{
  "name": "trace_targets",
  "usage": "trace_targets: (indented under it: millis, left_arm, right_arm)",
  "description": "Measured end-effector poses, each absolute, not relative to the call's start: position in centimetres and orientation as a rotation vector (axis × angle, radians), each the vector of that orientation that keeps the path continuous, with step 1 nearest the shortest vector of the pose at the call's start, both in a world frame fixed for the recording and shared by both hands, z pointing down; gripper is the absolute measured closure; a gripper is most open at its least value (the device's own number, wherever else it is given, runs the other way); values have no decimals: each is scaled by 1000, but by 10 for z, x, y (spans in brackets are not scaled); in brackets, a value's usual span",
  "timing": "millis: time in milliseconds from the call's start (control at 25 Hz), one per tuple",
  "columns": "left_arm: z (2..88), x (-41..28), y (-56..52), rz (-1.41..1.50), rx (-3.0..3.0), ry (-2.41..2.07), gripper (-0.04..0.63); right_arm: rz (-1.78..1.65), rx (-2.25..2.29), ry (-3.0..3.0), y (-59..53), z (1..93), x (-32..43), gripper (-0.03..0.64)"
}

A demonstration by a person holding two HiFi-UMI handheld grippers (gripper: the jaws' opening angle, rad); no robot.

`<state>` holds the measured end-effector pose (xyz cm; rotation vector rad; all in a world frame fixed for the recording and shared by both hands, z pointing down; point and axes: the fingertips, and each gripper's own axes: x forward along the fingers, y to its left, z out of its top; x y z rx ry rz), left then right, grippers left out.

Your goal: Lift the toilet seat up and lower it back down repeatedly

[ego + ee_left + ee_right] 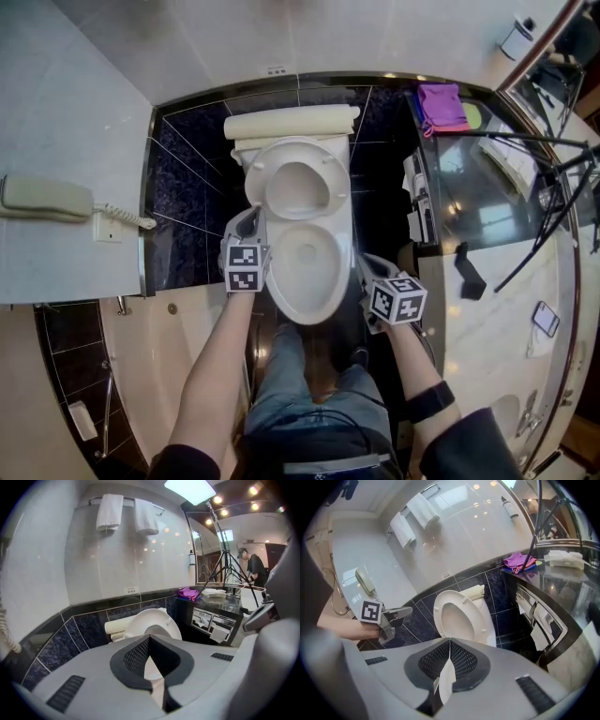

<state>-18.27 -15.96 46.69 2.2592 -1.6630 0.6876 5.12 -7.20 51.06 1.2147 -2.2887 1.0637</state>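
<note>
Inspection: the white oval plastic toilet seat (pixel 298 150) stands raised against the tank, upper centre of frame, long axis vertical. The left gripper (pixel 250 221), jaws together and empty, sits just beside the seat's lower left edge. The right gripper (pixel 371 267), likewise closed on nothing, lies farther off at lower right.

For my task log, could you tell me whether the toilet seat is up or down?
Up: the toilet seat stands tilted back behind the bowl, whose rim lies bare.

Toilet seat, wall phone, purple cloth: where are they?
toilet seat (pixel 298 150), head view, far edge of its ring.
wall phone (pixel 45 198), head view, middle of handset.
purple cloth (pixel 441 103), head view, its middle.
</note>
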Motion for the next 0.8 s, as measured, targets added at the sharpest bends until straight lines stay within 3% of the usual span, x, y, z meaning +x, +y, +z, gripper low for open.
trace_targets:
  millis: [800]
  left_arm:
    - [334,-226,44,485,2154,-1865,595]
  right_arm:
    - [654,1161,-2380,-20,398,97,597]
